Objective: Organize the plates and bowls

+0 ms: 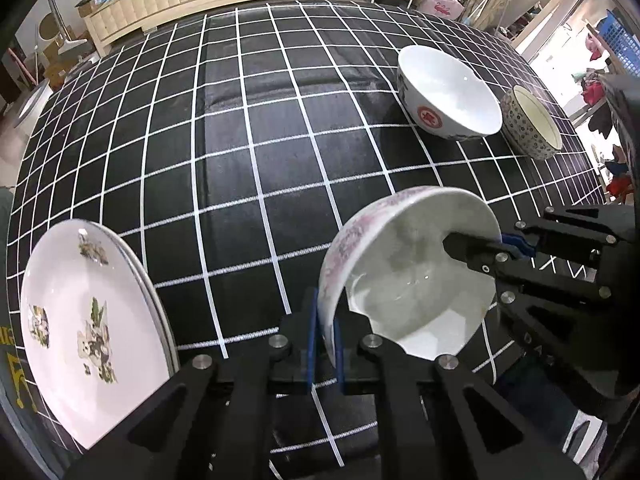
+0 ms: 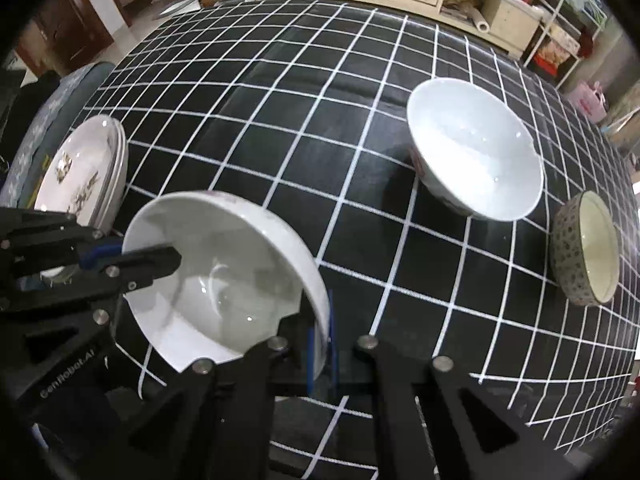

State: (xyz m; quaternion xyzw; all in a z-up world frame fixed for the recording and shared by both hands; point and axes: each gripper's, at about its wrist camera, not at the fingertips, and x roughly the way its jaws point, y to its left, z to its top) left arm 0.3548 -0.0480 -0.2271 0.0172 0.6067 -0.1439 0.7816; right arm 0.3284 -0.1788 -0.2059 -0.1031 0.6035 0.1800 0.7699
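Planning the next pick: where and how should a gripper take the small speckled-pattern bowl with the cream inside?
Probably pinch the small speckled bowl by its thin upright rim from above, one finger inside, one outside. The side away from the large white bowl looks freest.

Plates left; bowls right

even indoor light, soft glints on glazed bowl interiors, strong fisheye bending, dark vignetted corners, sharp focus
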